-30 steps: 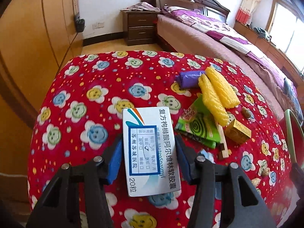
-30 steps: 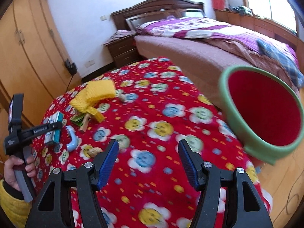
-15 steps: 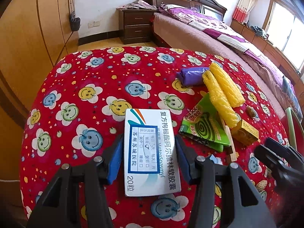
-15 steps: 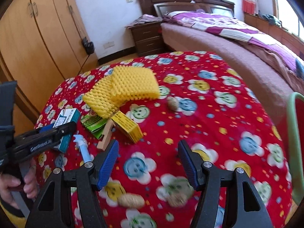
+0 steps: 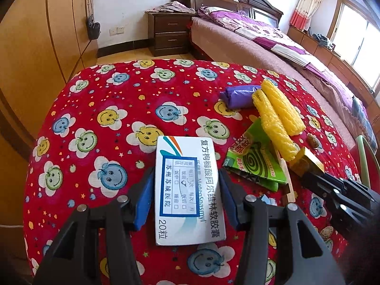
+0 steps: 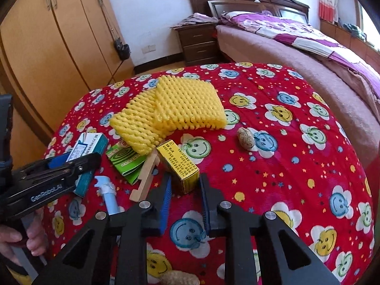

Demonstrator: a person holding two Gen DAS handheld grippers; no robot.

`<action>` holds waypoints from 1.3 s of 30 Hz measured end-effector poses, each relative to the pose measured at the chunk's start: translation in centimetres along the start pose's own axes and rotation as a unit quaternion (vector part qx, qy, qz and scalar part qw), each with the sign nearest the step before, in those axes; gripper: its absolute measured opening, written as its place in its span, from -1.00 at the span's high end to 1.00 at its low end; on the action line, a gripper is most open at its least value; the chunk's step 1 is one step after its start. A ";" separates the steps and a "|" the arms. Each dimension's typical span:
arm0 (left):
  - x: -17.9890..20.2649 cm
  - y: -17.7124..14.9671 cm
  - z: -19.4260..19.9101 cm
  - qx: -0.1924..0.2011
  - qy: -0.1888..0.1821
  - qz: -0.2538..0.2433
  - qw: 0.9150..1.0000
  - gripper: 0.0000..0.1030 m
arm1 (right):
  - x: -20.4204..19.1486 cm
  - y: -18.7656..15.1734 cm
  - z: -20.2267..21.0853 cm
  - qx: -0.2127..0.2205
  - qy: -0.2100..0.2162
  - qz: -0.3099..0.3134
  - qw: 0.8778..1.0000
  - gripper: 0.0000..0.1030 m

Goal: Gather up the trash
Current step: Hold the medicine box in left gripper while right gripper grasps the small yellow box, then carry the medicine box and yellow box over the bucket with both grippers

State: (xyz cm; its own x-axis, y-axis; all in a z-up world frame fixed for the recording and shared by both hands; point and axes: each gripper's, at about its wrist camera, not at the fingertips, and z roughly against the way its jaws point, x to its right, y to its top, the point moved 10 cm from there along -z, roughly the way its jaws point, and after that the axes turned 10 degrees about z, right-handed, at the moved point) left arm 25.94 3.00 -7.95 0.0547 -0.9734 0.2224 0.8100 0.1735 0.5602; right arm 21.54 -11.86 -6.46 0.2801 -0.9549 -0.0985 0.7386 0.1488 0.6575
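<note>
My left gripper [image 5: 186, 190] is shut on a white and teal medicine box [image 5: 187, 190] and holds it just above the red tablecloth [image 5: 118, 99]. It also shows in the right wrist view [image 6: 71, 163], with the box [image 6: 89, 143] in it. My right gripper [image 6: 185, 187] has its jaws on either side of a small yellow box [image 6: 179, 163] that lies on the cloth; whether the pads touch it I cannot tell. In the left wrist view the right gripper [image 5: 306, 175] reaches the yellow box [image 5: 306, 162] from the right.
Yellow foam nets [image 6: 175, 109], a green packet [image 6: 125, 160], a wooden stick [image 6: 144, 180], a pale blue tube [image 6: 109, 197], a nut shell [image 6: 245, 137] and a purple bag [image 5: 237, 95] lie on the cloth. A green-rimmed bin [image 5: 367, 156] stands at the right. A bed [image 6: 308, 54] lies beyond.
My right gripper has swung from the bin side to the trash pile, moved in on the yellow box and narrowed around it. The left gripper keeps hold of the medicine box.
</note>
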 end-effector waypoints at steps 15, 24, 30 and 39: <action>3.3 -1.0 4.5 0.020 -0.039 -0.016 0.999 -0.03 | 2.2 -1.9 7.2 0.048 -0.003 -0.062 0.997 0.56; 9.0 -2.4 7.7 0.016 -0.092 -0.039 0.995 -0.03 | 5.5 -3.7 12.0 0.075 -0.031 -0.100 0.992 0.56; 13.4 -3.7 9.0 0.009 -0.124 -0.061 0.990 -0.03 | 8.6 -5.1 15.7 0.097 -0.061 -0.126 0.985 0.56; 20.8 -5.8 9.9 -0.011 -0.166 -0.102 0.981 -0.03 | 13.5 -7.4 19.7 0.124 -0.097 -0.171 0.973 0.56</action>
State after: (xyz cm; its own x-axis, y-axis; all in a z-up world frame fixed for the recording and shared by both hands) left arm 16.58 -16.79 1.29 -0.3006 -0.8844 0.3571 0.7970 -0.0273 0.6033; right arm 7.81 -30.91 2.02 -0.0950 -0.9719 -0.2154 0.5904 -0.2292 0.7739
